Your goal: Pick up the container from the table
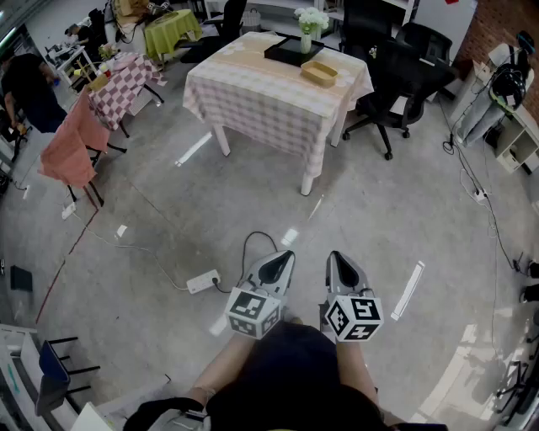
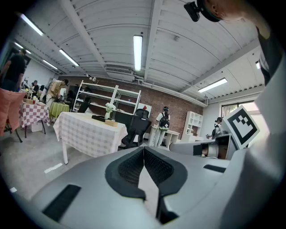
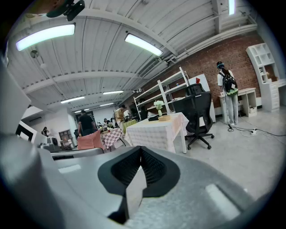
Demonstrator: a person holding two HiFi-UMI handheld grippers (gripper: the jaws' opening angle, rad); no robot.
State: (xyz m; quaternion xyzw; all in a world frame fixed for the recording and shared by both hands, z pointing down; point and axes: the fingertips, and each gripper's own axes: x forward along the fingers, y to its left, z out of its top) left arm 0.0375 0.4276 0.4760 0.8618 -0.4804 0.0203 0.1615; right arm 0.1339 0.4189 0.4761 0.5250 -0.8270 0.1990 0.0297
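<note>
Approach stage: left gripper [image 1: 285,258] and right gripper [image 1: 335,258], both closed and empty, face the shallow tan rectangular container [image 1: 319,74] on the check-clothed table [image 1: 253,93], well ahead; next, walk closer and open the jaws.

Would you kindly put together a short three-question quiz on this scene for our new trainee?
1. True or false: the left hand-held gripper and the right hand-held gripper are both shut and empty.
2. The tan container sits: (a) on the floor, (b) on the checked table, (c) on an office chair.
3. Fill in: the vase on the table holds white ____.
Key: 1 true; 2 b; 3 flowers.
</note>
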